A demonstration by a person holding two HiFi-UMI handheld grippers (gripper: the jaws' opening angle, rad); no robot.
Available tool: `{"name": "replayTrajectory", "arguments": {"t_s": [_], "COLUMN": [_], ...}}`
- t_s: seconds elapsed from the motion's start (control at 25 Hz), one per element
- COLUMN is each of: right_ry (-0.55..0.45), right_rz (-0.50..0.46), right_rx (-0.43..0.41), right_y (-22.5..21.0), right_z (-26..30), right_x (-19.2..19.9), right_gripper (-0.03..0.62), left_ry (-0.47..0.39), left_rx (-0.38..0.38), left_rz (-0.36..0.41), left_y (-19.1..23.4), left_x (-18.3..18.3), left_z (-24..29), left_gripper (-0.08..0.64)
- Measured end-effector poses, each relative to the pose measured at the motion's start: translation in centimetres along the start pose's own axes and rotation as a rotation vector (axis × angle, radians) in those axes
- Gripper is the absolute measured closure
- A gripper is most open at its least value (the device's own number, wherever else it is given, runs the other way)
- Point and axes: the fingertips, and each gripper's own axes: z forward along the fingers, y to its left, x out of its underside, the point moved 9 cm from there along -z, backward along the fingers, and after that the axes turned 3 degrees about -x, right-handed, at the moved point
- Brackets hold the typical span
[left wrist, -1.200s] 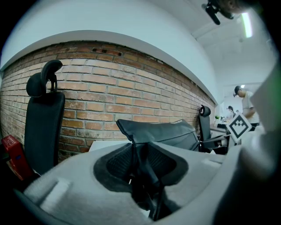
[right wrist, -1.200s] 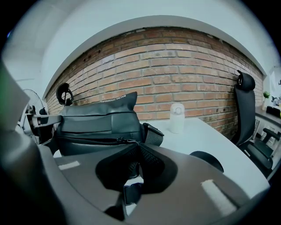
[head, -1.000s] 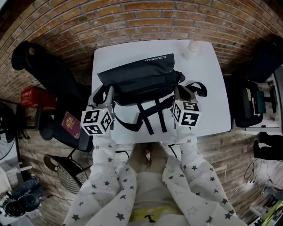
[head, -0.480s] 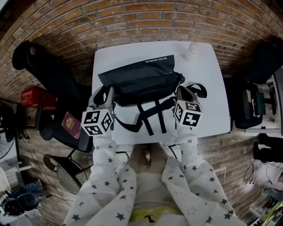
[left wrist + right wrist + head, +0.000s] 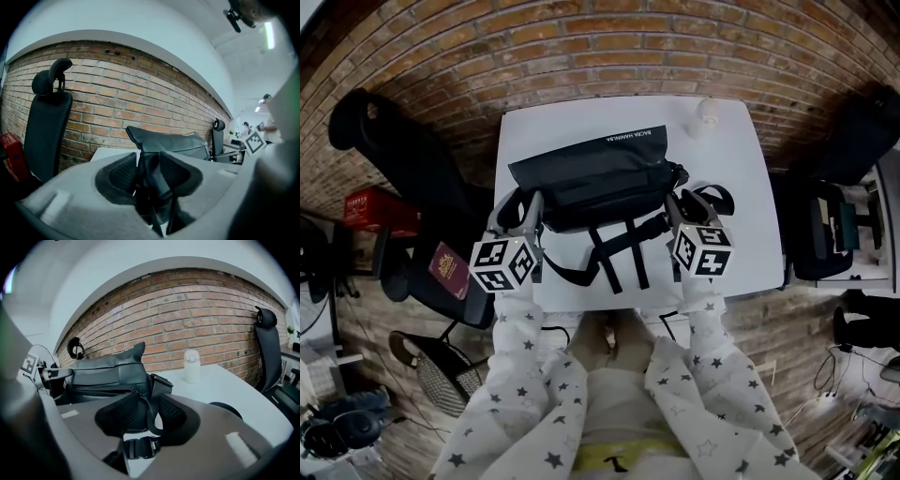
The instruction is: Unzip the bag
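a brick wall (image 5: 600, 42) backs a white counter (image 5: 741, 216) that stands on a wood-plank floor (image 5: 769, 323). left of the counter is a black office chair (image 5: 389, 155) with a dark red booklet (image 5: 450, 270) lying on its seat, and a red box (image 5: 370, 208) sits further left. another dark chair (image 5: 853, 131) is off to the right. a small white bottle (image 5: 707, 112) stands upright at the far right of the counter, well apart from everything else on it.

the black bag (image 5: 595, 173) lies across the middle of the counter, long side running left to right. its straps (image 5: 614, 248) trail toward the near edge, where a buckle (image 5: 138, 447) rests on the white top. the flap covers the top of the bag, so what it holds cannot be seen, and how far the zip is drawn cannot be told.

the left tongs (image 5: 149, 164) are at the bag's left end. their jaws are opening, yet a fold of the bag's black fabric fills the gap and touches both pads. the right tongs (image 5: 147, 411) are at the bag's right end, opening and wide apart. the zip pull loop (image 5: 149, 420) hangs loose between them and neither pad presses on it. star-print sleeves (image 5: 534, 375) reach in from the near side behind both tools.
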Motion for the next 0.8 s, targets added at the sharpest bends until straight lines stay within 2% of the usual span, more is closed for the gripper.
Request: {"name": "replayTrajectory", "arguments": {"t_s": [0.12,0.24,0.36,0.44,0.6,0.8], "right_ry": [-0.027,-0.054,-0.064,-0.073,-0.107,-0.167], "right_rz": [-0.033,-0.052,-0.078,-0.087,-0.096,-0.095], "right_rx": [-0.038,-0.072,-0.088,-0.096,-0.125,-0.192], "right_y": [0.2,0.5,0.8,1.0,1.7,2.2], "right_z": [-0.3,-0.6,-1.1,-1.5,-2.4,-3.5], "right_x": [-0.5,-1.0,-1.5,-2.0,-3.0,-4.6], "right_gripper": [0.434,0.449,0.493,0.519,0.583,0.583], "left_ry": [-0.005,-0.034,-0.064,-0.072,-0.075,-0.081], "left_rx": [0.01,-0.013,-0.032,-0.021,0.004,0.013], "left_rz": [0.007,0.032,0.073,0.093,0.104,0.094], "left_y": [-0.2,-0.5,-1.1,-1.8,-2.9,-3.9], "left_x": [0.1,-0.1,-0.7,-0.9,-0.9,-1.2], "left_z": [-0.3,-1.0,-2.1,-2.7,-3.6,-4.6], "left_gripper": [0.402,0.399,0.455,0.502,0.553,0.561]}}
